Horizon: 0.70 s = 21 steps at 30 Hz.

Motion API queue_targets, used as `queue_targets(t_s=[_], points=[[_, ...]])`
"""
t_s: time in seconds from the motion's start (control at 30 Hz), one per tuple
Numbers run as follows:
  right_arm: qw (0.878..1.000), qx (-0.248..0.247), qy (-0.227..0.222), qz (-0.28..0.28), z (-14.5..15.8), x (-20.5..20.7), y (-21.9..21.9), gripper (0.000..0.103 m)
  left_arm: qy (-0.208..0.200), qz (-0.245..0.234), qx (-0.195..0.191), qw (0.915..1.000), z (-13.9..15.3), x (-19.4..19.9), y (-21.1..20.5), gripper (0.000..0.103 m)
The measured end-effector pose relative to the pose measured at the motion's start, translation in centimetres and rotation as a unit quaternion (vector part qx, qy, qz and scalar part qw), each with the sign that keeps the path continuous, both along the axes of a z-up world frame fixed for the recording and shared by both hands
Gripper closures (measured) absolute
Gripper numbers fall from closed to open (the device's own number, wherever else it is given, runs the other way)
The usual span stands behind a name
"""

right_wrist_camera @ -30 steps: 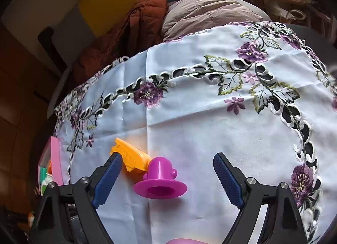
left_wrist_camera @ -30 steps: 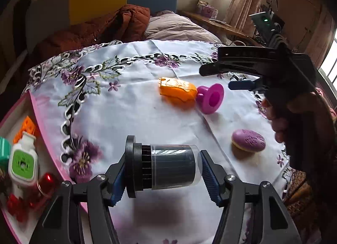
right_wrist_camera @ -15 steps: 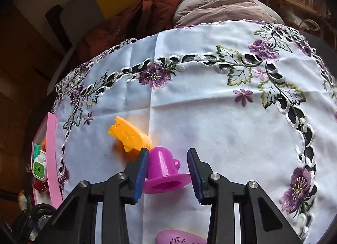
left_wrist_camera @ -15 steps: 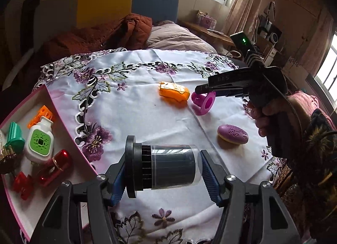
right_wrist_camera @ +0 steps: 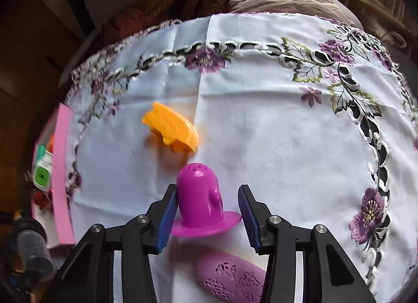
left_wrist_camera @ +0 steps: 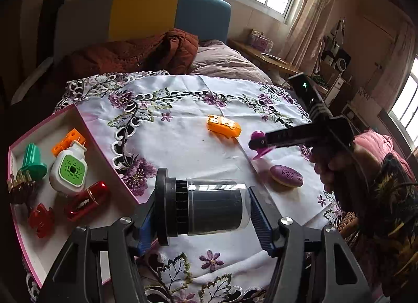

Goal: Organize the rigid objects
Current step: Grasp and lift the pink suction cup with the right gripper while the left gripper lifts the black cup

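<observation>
My left gripper (left_wrist_camera: 206, 210) is shut on a black cylinder with a clear cap (left_wrist_camera: 202, 209), held sideways above the tablecloth near the pink tray (left_wrist_camera: 109, 156). My right gripper (right_wrist_camera: 207, 214) closes around a magenta bell-shaped piece (right_wrist_camera: 199, 196); its left pad touches the piece, a small gap shows at the right pad, and the piece is lifted and tilted. In the left wrist view the right gripper (left_wrist_camera: 257, 143) holds the magenta piece (left_wrist_camera: 257, 135) above the cloth. An orange piece (right_wrist_camera: 171, 128) and a purple oval (right_wrist_camera: 230, 278) lie on the cloth.
The tray holds a white and green device (left_wrist_camera: 69, 169), a green piece (left_wrist_camera: 32, 162), an orange block (left_wrist_camera: 68, 138) and red pieces (left_wrist_camera: 86, 199). A bed with brown bedding (left_wrist_camera: 146, 52) stands behind the table. The purple oval (left_wrist_camera: 286, 175) lies near the cloth's right edge.
The right gripper closed around the magenta piece and raised it off the cloth, tilting it. The left gripper rose and drew back with the cylinder, bringing more of the tray into view.
</observation>
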State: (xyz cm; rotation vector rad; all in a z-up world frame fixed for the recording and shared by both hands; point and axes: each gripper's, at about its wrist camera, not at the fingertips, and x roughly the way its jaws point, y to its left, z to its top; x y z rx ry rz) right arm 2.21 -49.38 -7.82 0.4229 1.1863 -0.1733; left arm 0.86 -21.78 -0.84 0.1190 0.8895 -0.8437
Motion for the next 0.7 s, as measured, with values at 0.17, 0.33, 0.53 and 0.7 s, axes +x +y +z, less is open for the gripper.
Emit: queue_targets(t_s=[0.17,0.33,0.53,0.7], points=[[0.998,-0.049,0.019,0.019,-1.1,0.3,1.0,0.07,-0.002,0.009,-0.009,0.9999,0.2,-0.2,1.4,0.039],[0.998,-0.063,0.019,0.025,-1.5,0.4,1.4,0.07,-0.001,0.035,-0.018,0.9992,0.3,0.2,3.3,0.039],[0.997,-0.075,0.021,0.029,-1.9,0.3,1.9,0.07,-0.002,0.068,-0.018,0.9975,0.3,0.9,5.4,0.039],[0.996,-0.085,0.022,0.035,-1.8,0.4,2.3,0.07,-0.007,0.1,-0.012,0.9949,0.3,1.4,7.2,0.039]])
